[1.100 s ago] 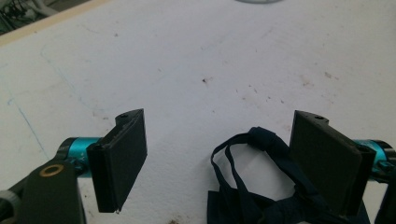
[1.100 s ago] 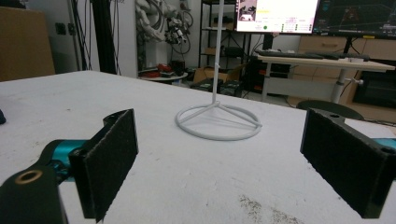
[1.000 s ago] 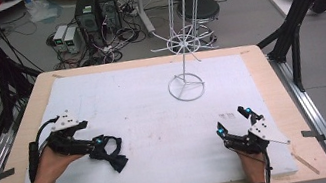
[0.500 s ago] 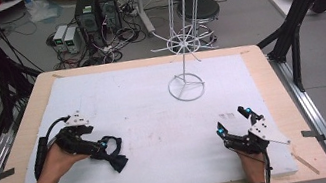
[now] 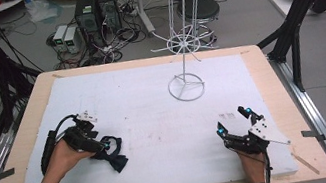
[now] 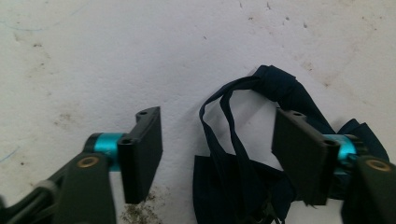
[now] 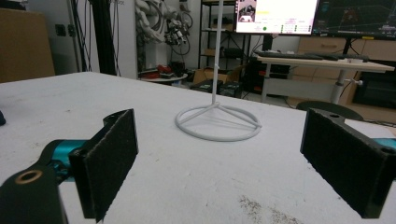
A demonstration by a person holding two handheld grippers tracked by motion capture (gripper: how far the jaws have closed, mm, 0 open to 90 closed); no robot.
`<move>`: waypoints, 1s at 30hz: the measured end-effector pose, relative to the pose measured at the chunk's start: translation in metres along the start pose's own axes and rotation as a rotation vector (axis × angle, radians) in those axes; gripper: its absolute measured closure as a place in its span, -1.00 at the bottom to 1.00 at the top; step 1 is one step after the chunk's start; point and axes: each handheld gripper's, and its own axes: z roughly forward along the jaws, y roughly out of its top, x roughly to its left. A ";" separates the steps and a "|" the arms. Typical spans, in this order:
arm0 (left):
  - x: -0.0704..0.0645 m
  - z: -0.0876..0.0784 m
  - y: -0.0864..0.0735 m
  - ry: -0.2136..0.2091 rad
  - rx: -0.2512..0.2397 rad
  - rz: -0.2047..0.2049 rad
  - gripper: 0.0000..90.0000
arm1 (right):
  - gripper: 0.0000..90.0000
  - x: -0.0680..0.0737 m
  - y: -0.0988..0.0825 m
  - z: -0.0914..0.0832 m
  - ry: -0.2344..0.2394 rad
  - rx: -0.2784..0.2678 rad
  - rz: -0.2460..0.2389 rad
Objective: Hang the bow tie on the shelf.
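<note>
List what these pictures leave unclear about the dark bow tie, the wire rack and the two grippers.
- Dark bow tie: in the left gripper view the bottom edge cuts it off, and the right-hand jaw covers its wing.
- In the high view the left gripper overlaps the tie, too small to tell contact.
- White wire rack: in the right gripper view the top edge cuts off its pole and arms.
- Right gripper: the high view is too small to show its pads.
</note>
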 end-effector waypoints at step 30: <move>-0.004 0.004 0.003 0.025 0.021 0.007 0.84 | -0.77 0.000 0.000 0.000 -0.002 -0.001 0.002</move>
